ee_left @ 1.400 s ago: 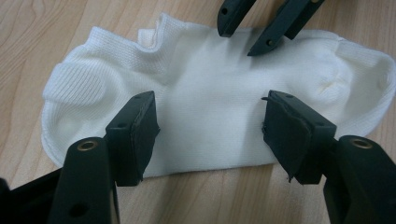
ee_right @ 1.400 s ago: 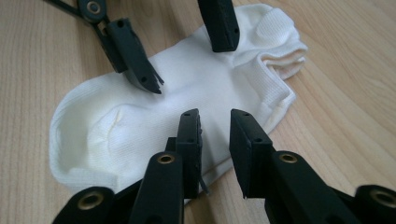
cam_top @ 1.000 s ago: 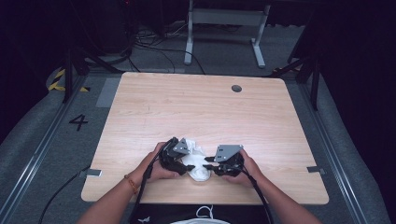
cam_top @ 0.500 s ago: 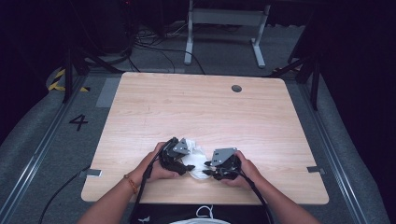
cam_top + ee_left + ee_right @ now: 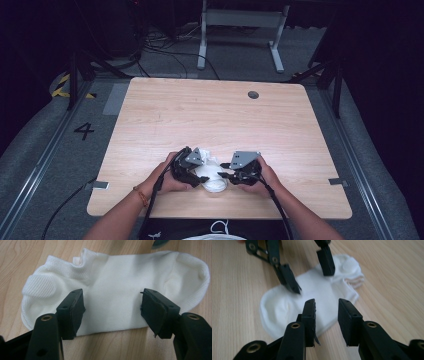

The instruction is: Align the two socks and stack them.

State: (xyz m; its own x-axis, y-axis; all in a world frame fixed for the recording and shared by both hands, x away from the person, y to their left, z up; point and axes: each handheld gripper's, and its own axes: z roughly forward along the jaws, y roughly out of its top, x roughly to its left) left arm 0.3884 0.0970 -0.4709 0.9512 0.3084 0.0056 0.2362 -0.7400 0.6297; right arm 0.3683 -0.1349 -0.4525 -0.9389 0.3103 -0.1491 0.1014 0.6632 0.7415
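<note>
A white sock (image 5: pixel 120 290) lies flat on the wooden table (image 5: pixel 210 115), close to the edge where the person sits. It is a short ankle sock, and both grippers are right at it.

The left gripper (image 5: pixel 112 307) has its jaws wide apart. They hang just over the middle of the sock, one on each side, with nothing between them but sock below. In the right gripper view this same gripper (image 5: pixel 309 277) points down at the sock from the far side.

The right gripper (image 5: pixel 327 317) has its jaws apart too, but with a smaller gap. They sit over the near edge of the sock and do not pinch it.

From the high view, the left gripper (image 5: pixel 187 167) and the right gripper (image 5: pixel 240 170) are close together with the sock (image 5: pixel 212 177) between them. A second ago the right gripper was a little farther out to the side; it has come in toward the sock. The left hand (image 5: pixel 167 177) has hardly moved.
</note>
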